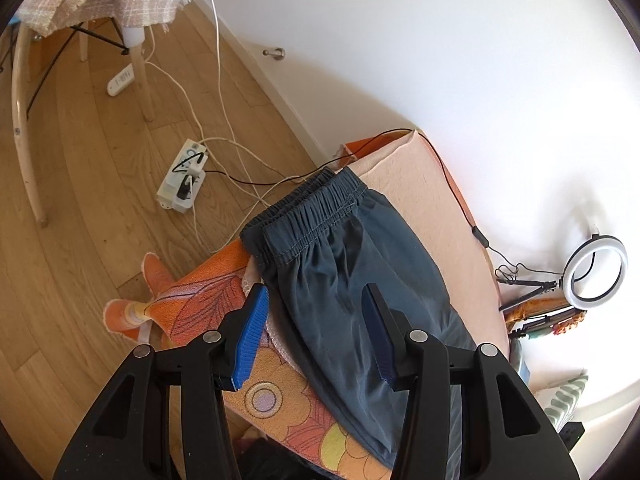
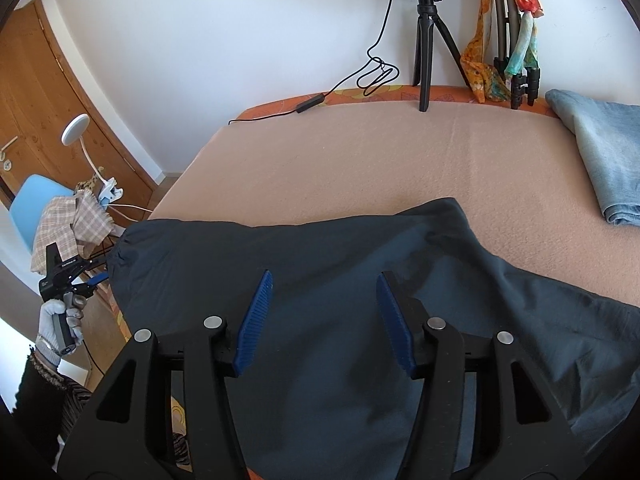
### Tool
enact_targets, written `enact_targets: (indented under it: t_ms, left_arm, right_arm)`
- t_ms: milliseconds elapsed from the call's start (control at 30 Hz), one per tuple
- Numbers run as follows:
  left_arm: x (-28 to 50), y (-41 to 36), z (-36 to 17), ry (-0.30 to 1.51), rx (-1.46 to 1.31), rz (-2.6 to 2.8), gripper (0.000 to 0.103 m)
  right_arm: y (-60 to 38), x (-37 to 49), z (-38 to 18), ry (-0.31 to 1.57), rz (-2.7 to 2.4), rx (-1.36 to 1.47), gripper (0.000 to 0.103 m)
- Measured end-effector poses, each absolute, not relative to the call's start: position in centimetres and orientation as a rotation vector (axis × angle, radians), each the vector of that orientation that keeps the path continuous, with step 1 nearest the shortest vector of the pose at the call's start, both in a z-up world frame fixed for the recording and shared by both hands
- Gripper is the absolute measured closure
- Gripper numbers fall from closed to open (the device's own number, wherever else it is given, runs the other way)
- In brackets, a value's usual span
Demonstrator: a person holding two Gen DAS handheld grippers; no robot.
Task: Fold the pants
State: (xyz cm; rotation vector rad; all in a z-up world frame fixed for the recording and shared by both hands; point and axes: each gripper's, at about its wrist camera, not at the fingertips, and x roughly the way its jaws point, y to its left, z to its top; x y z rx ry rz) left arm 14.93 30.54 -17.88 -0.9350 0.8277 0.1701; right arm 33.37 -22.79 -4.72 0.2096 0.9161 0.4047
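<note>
- Nearest the right wrist camera, the right gripper [image 2: 324, 320] hangs over the dark pants [image 2: 320, 264] with its jaws about half open; the blue pads [image 2: 256, 320] press on nothing and no cloth is pinched between them.
- Just over the tabletop's left end, the left gripper [image 1: 316, 336] is likewise about half open and empty, poised above the pants [image 1: 348, 280] a little way below the elastic waistband [image 1: 308, 212].
- Across the peach-covered tabletop [image 2: 360, 152] the pants lie lengthwise, already doubled leg on leg, waistband at the left edge and legs trailing off to the right.
- Judged from this, the step in hand is regrasping for the next fold: each gripper would do well to take both layers at the edge, at matching points, and lift evenly so the slippery fabric does not skew or slide off the corner.
- Farther back, a folded light-blue garment [image 2: 604, 152] lies well apart, and a tripod [image 2: 428, 44] stands at the far edge.
</note>
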Motion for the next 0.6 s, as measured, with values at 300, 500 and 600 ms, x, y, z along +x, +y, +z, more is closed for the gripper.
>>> enact_targets:
  t_ms: [300,500,600]
  left_arm:
    - [15.3,30.3,-18.9,0.831,-0.963,0.133,0.056]
    - [16.1,29.9,-19.3,0.838,-0.957,0.126,0.056]
    - [16.5,29.9,-19.4,0.814,-0.954,0.142,0.056]
  right_arm:
    - [-21.9,33.6,-6.5,0.957,0.392,0.209,0.046]
    - [-21.9,34.0,-6.7,0.963,0.388,0.22,0.046]
    - [-21.6,34.0,-6.8,0.967,0.393,0.221,0.046]
